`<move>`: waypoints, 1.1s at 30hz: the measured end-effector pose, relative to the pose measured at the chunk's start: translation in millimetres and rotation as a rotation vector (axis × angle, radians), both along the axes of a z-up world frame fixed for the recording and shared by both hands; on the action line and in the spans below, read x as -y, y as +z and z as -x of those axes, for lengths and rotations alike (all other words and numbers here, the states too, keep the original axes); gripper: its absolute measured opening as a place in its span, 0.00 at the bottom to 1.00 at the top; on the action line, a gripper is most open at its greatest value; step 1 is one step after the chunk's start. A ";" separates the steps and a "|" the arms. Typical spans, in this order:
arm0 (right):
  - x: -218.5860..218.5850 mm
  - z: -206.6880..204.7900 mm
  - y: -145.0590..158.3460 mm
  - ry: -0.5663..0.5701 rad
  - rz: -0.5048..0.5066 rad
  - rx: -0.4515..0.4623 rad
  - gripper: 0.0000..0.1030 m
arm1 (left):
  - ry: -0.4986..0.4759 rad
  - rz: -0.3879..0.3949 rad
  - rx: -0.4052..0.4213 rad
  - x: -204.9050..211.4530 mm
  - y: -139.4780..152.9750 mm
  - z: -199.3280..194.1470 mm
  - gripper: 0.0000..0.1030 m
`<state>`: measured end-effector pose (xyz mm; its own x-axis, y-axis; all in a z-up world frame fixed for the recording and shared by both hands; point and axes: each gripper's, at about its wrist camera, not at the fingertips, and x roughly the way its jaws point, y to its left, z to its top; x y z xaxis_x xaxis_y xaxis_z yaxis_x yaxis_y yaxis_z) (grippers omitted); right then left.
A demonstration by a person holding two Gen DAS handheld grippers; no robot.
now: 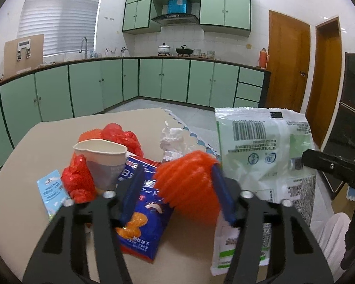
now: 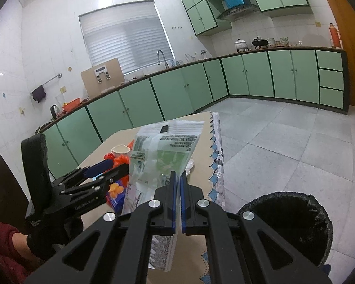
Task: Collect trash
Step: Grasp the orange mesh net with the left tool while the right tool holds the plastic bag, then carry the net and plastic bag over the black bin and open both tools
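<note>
- The right gripper (image 2: 178,184) pinched a white-and-green bag (image 2: 163,151), its blue fingers (image 2: 174,198) pressed nearly together on the plastic, which stood lifted above the table (image 2: 196,163) near its right edge.
- The left gripper (image 1: 177,189) had its fingers (image 1: 221,196) spread around an orange mesh wrapper (image 1: 189,187); whether they gripped it could not be told, as the wrapper was blurred.
- On the table beyond lay a blue biscuit packet (image 1: 142,213), a paper cup (image 1: 104,163), red plastic bags (image 1: 78,179), crumpled white tissue (image 1: 174,139) and a small light-blue sachet (image 1: 52,189) toward the left edge.
- A black-lined bin (image 2: 293,224) stood on the floor off the table's right edge.
</note>
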<state>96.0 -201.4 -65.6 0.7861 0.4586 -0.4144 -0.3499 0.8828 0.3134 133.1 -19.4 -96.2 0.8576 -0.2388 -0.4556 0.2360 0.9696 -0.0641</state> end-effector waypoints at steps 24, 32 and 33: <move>8.8 36.9 57.6 -0.056 0.069 0.109 0.03 | 0.009 0.015 0.139 -6.3 46.4 43.1 0.12; 34.0 54.0 66.1 -0.143 0.094 0.115 0.03 | 0.000 0.009 0.195 2.5 59.0 50.0 0.12; 37.0 55.0 66.3 -0.155 0.099 0.114 0.03 | -0.004 0.010 0.198 4.2 60.0 50.3 0.12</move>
